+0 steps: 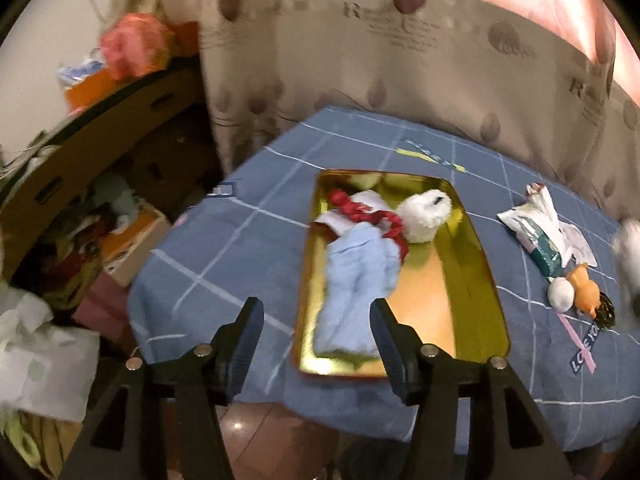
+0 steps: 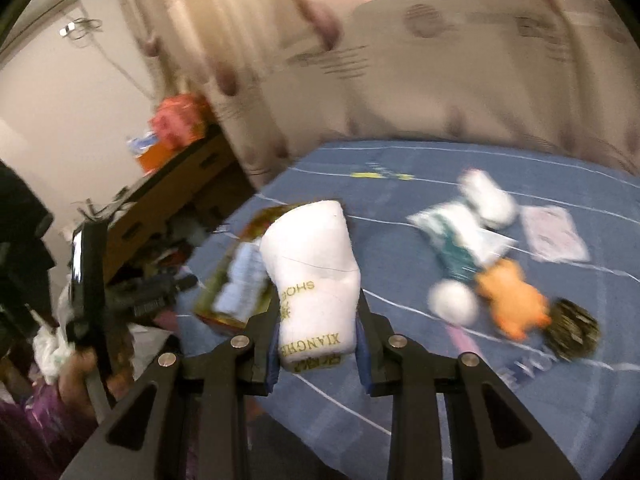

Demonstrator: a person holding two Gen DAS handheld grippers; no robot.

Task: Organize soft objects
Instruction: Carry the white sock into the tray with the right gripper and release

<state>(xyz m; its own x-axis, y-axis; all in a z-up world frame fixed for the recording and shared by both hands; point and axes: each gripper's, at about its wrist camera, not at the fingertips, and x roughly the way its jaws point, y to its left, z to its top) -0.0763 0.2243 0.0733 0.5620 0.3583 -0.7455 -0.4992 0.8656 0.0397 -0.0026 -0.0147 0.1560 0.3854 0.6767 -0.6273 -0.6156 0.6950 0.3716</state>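
Two tools above the blue cloth (image 1: 248, 216): left tool (image 1: 316, 320) spread wide, right tool (image 2: 318, 320) clamped on white slipper (image 2: 316, 276).

I see a patterned curtain (image 1: 360, 60) hanging behind the blue checked cloth (image 1: 248, 216). Left of that cloth stands a cardboard box (image 1: 80, 152) (orange and pink clutter on top), with crumpled white paper (image 1: 36, 352) below it.

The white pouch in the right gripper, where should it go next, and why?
Probably carry the white pouch, clamped in the right gripper, left over the gold tray and release it on the bare right half. The blue cloth and white plush already lie there.
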